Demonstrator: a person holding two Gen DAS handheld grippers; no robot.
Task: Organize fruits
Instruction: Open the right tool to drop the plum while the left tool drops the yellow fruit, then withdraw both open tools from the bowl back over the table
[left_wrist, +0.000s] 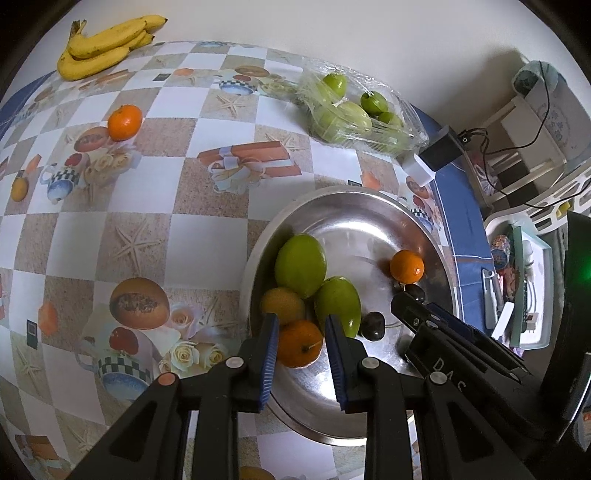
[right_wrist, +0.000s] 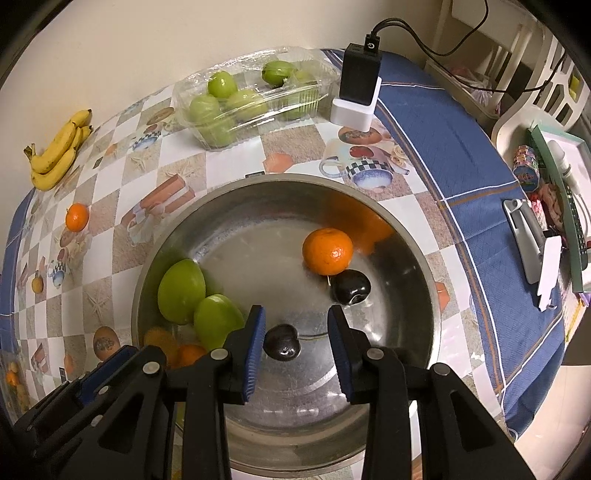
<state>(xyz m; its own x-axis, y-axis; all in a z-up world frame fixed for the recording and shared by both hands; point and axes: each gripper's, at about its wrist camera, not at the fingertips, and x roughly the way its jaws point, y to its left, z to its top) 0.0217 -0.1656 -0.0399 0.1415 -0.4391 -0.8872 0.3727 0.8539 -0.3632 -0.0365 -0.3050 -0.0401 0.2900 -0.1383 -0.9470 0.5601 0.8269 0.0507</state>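
Steel bowl (right_wrist: 424, 280) holds mangoes, oranges, plums. Left gripper (left_wrist: 301, 347) fingers clamped on orange (left_wrist: 298, 343); right gripper (right_wrist: 295, 343) fingers apart around plum (right_wrist: 282, 341). Bananas (left_wrist: 107, 46), one orange at desk's far edge remain.

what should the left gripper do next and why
Probably open the left gripper and let go of the orange: its pads look closed on it, and the fruit sits low inside the steel bowl, beside a green fruit. The right gripper stands open by a dark plum, not gripping it.
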